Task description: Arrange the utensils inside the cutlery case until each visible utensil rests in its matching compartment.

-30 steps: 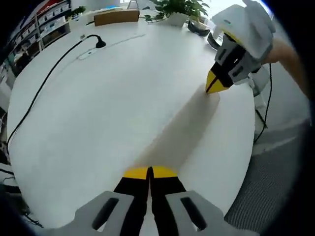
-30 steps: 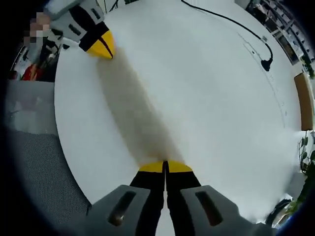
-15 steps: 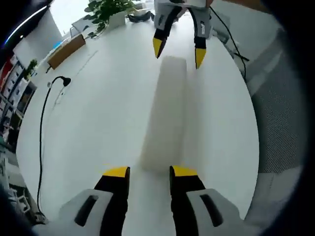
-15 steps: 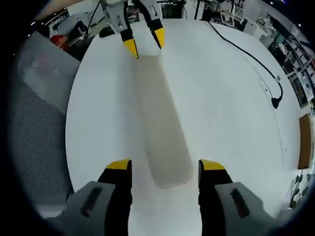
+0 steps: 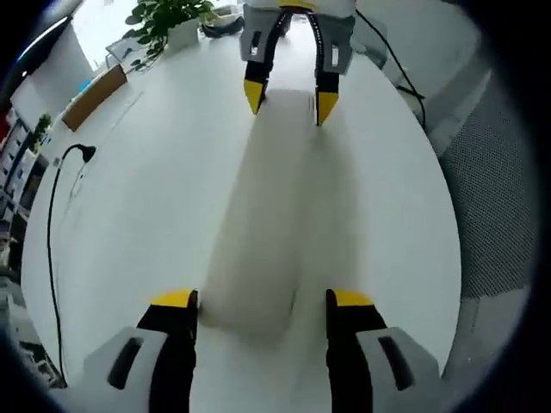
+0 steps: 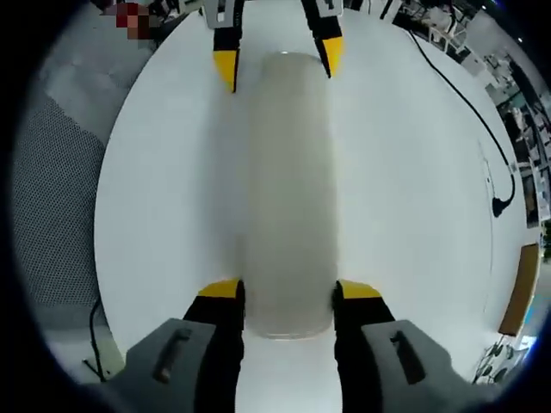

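The long white cutlery case (image 6: 288,198) lies flat on the round white table (image 6: 413,215). One end sits between the right gripper (image 6: 288,292) jaws, which are apart and close beside its sides. The other end lies between the left gripper (image 5: 261,299) jaws, which are wide apart, not squeezing.

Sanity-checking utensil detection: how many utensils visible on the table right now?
0. Just the closed white cutlery case lying on the table, between the open left hand-held gripper and right hand-held gripper. Utensils may be hidden inside.
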The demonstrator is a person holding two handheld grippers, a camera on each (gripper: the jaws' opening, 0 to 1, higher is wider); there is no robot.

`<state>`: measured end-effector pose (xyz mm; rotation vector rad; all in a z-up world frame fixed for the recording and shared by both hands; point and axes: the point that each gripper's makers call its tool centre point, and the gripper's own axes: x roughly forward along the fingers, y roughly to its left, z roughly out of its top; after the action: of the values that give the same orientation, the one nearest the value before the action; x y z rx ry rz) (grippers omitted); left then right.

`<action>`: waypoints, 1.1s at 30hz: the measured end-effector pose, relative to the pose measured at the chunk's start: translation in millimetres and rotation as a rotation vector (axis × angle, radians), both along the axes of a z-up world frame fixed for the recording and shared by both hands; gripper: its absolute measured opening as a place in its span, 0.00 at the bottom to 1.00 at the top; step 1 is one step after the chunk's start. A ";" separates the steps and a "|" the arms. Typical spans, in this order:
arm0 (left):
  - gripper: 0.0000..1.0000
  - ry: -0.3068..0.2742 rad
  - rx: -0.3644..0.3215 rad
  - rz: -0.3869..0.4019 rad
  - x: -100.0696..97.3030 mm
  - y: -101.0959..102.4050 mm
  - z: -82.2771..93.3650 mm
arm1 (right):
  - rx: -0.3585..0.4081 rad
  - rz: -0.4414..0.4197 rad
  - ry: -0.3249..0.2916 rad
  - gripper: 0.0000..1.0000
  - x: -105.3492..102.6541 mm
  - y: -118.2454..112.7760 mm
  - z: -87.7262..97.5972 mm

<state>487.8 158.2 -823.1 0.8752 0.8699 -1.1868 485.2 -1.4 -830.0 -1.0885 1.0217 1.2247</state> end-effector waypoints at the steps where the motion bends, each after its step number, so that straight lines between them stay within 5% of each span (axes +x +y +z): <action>1: 0.57 0.012 0.008 0.012 -1.6 0.9 -0.7 | -0.001 0.008 -0.009 0.39 1.0 -0.8 2.2; 5: 0.45 0.027 0.036 0.025 -7.6 2.7 -1.0 | 0.007 0.016 -0.007 0.38 -5.8 -0.8 2.0; 10: 0.42 -0.013 0.087 -0.043 -16.3 1.9 0.7 | 0.021 0.001 -0.010 0.38 -15.3 -1.2 2.3; 19: 0.42 0.014 0.125 -0.019 -51.8 1.3 -1.4 | 0.069 0.006 -0.013 0.38 -50.1 -2.2 2.0; 33: 0.41 0.020 0.153 -0.014 -102.1 -3.1 -3.4 | 0.004 -0.026 -0.005 0.39 -99.9 -4.9 -0.9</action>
<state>385.7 155.1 -826.5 0.9951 0.9821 -1.1539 385.4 -6.3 -830.9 -1.0718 1.0261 1.2017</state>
